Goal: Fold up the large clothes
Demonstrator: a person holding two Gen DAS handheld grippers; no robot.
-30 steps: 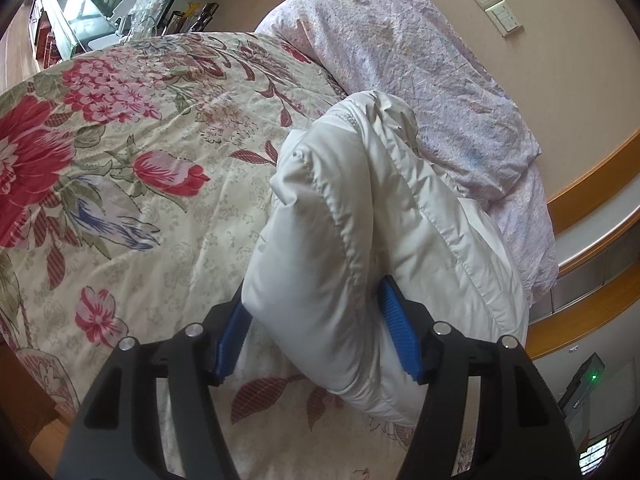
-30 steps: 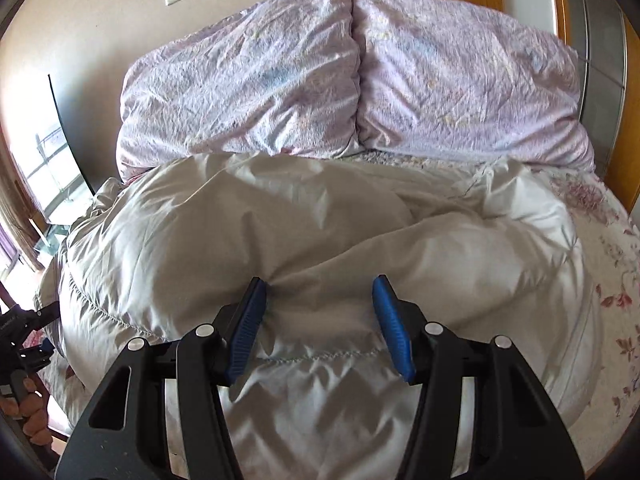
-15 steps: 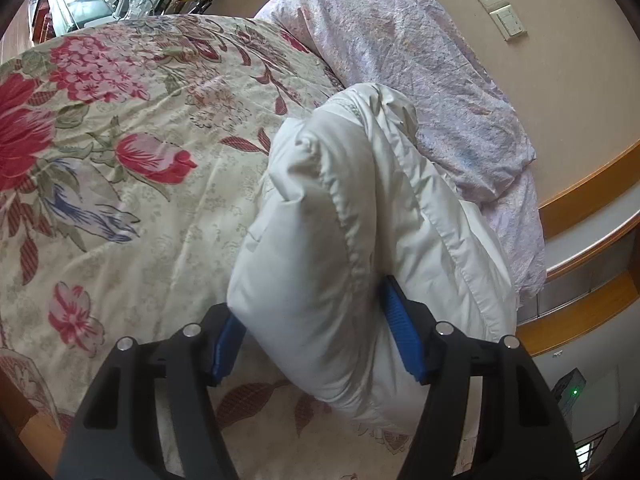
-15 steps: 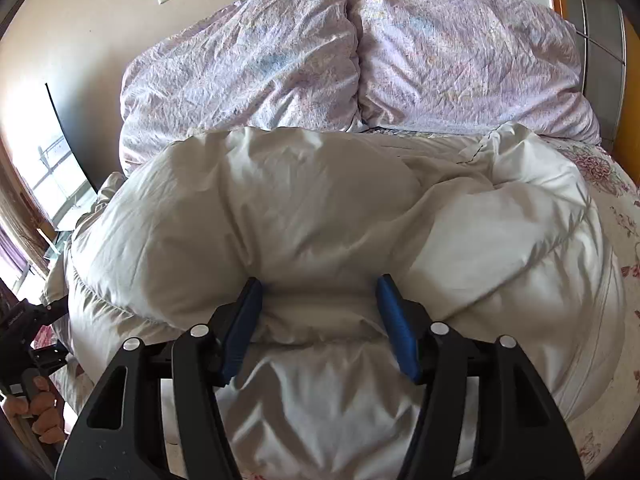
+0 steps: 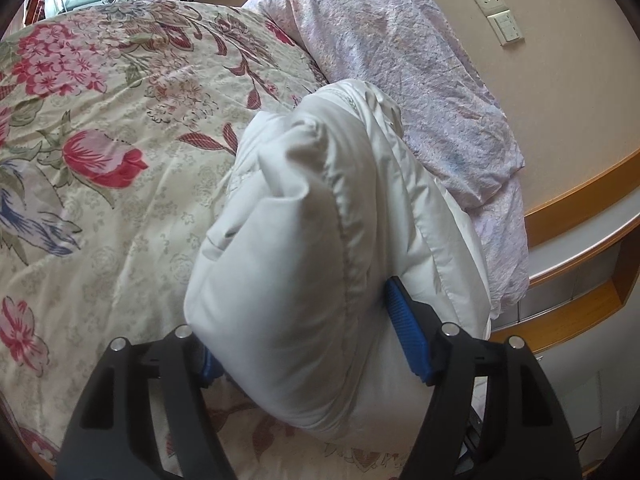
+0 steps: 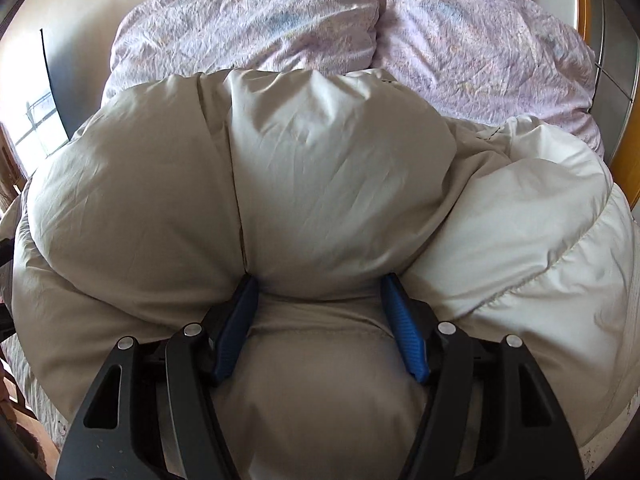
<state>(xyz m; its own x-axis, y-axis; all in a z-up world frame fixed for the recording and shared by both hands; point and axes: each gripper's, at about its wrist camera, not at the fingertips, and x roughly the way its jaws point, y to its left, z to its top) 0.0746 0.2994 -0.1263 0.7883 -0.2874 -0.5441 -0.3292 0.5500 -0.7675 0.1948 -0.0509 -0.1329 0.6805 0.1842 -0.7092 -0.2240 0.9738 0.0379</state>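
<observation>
On the bed, over a cream bedspread printed with red and pink flowers [image 5: 120,184], lies a puffy white quilted down jacket [image 5: 304,264], bunched into thick rolls just in front of two crumpled lilac pillows [image 6: 360,24] at the head end. Its fabric is smooth and slightly glossy, with stitched seams running between the padded sections; from the right wrist view it swells up in fat lobes, one fold lying over another.

Nearest the flowered side, the left gripper [image 5: 296,336] has a bulging fold of the jacket wedged between its blue ribbed pads [image 5: 404,332], both of them pressed into the padding; its jaws stand fairly wide and have just been opening a little.

The right gripper [image 6: 320,312] is set into the middle of the jacket, a roll of stuffing squeezed between its pads [image 6: 400,324], the cloth puffing over their tips. These jaws too stand fairly wide and have just been opening.
</observation>
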